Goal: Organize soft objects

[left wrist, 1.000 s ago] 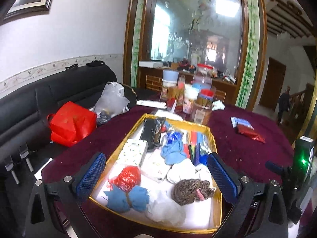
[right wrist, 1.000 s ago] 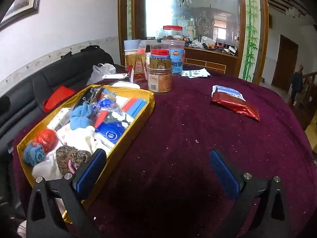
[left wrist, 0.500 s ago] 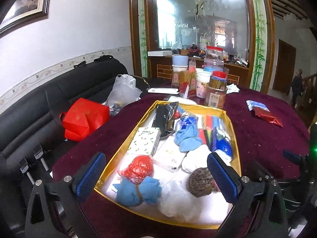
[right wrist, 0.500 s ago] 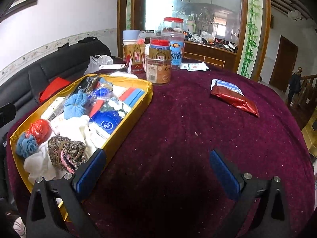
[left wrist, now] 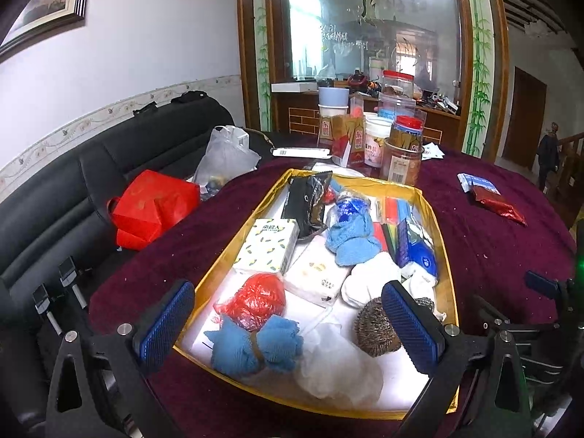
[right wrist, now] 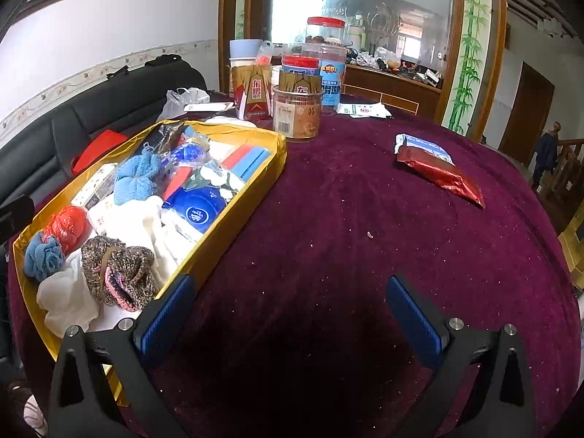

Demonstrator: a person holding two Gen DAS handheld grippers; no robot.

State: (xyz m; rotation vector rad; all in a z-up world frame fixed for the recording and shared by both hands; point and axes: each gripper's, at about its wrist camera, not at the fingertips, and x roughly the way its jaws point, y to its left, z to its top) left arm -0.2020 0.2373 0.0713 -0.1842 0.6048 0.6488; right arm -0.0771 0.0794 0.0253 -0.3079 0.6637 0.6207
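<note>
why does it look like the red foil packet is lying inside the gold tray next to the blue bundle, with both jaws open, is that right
Not quite. The red foil packet lies outside the gold tray, on the bare maroon tablecloth well to its right, as the right wrist view shows. The rest holds: the blue bundle is in the tray, and the left gripper and right gripper both have open jaws.
</note>
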